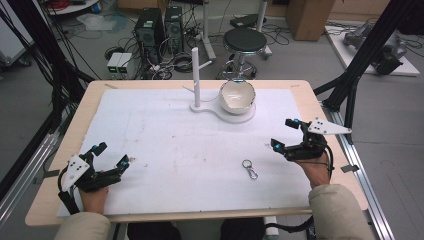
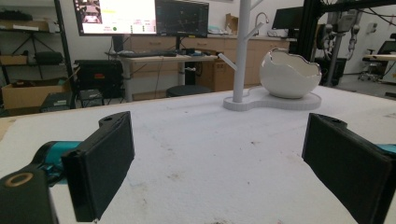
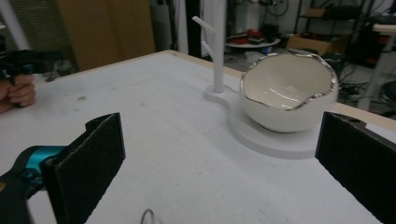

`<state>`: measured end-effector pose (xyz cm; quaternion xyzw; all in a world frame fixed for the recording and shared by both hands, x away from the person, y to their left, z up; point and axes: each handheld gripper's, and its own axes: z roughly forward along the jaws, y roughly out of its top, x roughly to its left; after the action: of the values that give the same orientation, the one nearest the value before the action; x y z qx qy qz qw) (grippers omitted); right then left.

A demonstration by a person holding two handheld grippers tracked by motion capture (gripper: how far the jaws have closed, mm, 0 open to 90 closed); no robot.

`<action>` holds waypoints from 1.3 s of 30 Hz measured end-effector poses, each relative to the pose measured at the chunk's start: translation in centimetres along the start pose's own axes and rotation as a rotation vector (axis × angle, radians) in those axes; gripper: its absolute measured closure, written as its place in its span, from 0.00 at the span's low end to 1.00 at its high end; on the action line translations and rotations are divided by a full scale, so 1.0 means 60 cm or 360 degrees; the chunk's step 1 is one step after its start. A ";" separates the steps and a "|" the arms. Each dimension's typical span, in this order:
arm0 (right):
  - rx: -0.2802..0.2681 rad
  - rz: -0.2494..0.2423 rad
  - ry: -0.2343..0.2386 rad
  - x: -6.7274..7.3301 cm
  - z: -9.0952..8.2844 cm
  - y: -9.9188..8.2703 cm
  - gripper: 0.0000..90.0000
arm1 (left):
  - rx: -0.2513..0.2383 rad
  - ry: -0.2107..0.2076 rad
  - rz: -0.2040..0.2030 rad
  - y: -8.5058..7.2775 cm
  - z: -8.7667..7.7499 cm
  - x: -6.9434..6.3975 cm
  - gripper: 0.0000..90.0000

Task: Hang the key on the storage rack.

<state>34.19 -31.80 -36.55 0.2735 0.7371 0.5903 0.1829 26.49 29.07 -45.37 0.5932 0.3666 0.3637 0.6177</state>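
Note:
A small metal key ring with a clasp (image 1: 249, 168) lies on the white mat (image 1: 165, 135), right of centre; its top loop (image 3: 148, 215) peeks in at the bottom of the right gripper view. At the far middle, a white egg-shell bowl (image 1: 237, 95) (image 2: 289, 74) (image 3: 287, 93) sits on a white base (image 1: 235, 117) beside a slim white branched post (image 1: 195, 75) (image 2: 242, 46) (image 3: 217, 46). My left gripper (image 1: 112, 154) (image 2: 217, 140) rests open at the near left corner. My right gripper (image 1: 283, 133) (image 3: 219, 135) is open at the right, just beyond the key ring, facing the bowl.
The wooden table edge (image 1: 200, 216) runs along the front. Behind the table stand a black stool (image 1: 245, 40), computer towers (image 1: 150, 30) and a cardboard box (image 1: 307, 17). Black frame struts (image 1: 360, 55) rise at the right. In the right gripper view, the other hand (image 3: 16, 91) is at the far left.

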 end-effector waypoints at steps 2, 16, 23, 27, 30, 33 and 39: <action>0.0076 -0.0032 0.0062 0.000 0.008 0.018 0.01 | -0.0003 0.0000 0.0000 0.000 0.000 0.000 0.11; 0.0608 -0.0297 0.0380 0.018 0.089 0.070 0.01 | -0.0003 -0.0001 -0.0001 0.000 0.000 0.000 0.11; 0.0940 -0.0378 0.0539 0.029 0.133 0.050 0.02 | -0.0003 -0.0002 -0.0003 0.000 0.000 0.000 0.11; 0.1086 -0.0435 0.0568 0.034 0.153 0.034 0.02 | 0.0000 0.0000 0.0001 0.000 0.000 0.000 0.11; 0.1128 -0.0428 0.0589 0.034 0.164 0.028 0.02 | -0.0001 -0.0001 -0.0003 0.000 0.000 0.000 0.11; 0.1172 -0.0409 0.0613 0.033 0.169 0.025 0.06 | -0.0001 0.0000 -0.0001 0.000 0.000 0.000 0.11; 0.1336 -0.0446 0.0656 0.034 0.183 0.009 0.14 | -0.0001 0.0000 -0.0001 0.000 0.000 0.000 0.11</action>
<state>39.20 -22.03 -38.53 0.0992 0.9621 0.2536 -0.0153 26.51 29.09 -45.37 0.5930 0.3665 0.3635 0.6180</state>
